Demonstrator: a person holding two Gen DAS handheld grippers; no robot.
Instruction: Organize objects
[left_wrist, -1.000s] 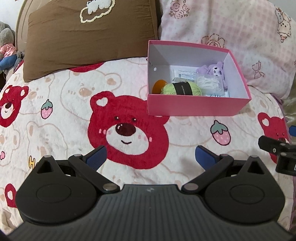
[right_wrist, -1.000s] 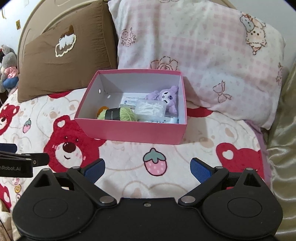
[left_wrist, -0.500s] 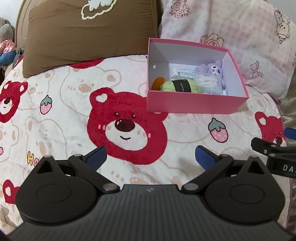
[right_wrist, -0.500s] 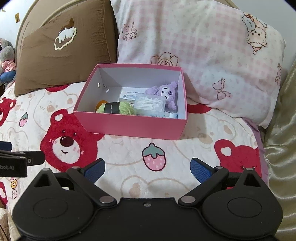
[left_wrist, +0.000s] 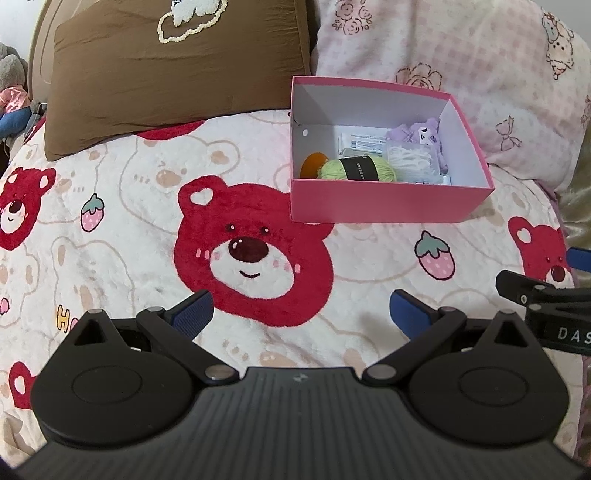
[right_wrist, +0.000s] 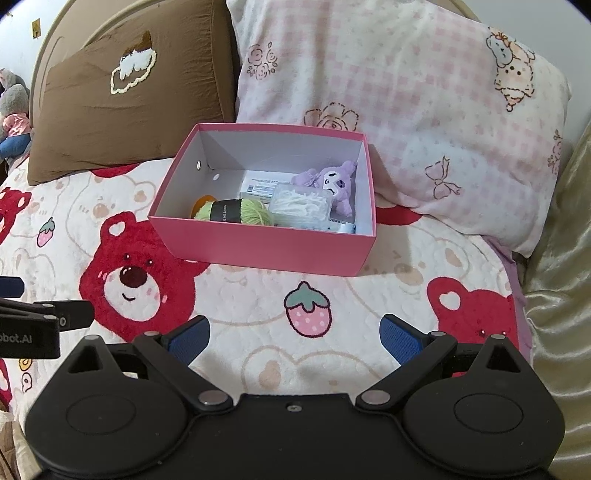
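Note:
A pink box (left_wrist: 384, 206) (right_wrist: 266, 245) rests on the bear-print blanket near the pillows. Inside lie a green yarn ball (left_wrist: 356, 168) (right_wrist: 236, 211) with a black band, an orange item (left_wrist: 312, 164) (right_wrist: 202, 202), a clear case of white picks (left_wrist: 410, 160) (right_wrist: 301, 203), a purple plush (left_wrist: 421, 133) (right_wrist: 334, 179) and a white packet (left_wrist: 362, 142) (right_wrist: 260, 182). My left gripper (left_wrist: 301, 310) hovers open over the blanket, well short of the box. My right gripper (right_wrist: 294, 334) is open too, nothing between its fingers.
A brown pillow (left_wrist: 177, 62) (right_wrist: 125, 96) and a pink checked pillow (left_wrist: 461, 62) (right_wrist: 406, 92) lean behind the box. Stuffed toys (right_wrist: 13, 110) sit at far left. A gold satin cover (right_wrist: 557, 295) borders the right. The blanket (left_wrist: 129, 221) spreads in front.
Both grippers have drawn back from the box and risen a little, so it looks smaller and farther. Both stay open with nothing held.

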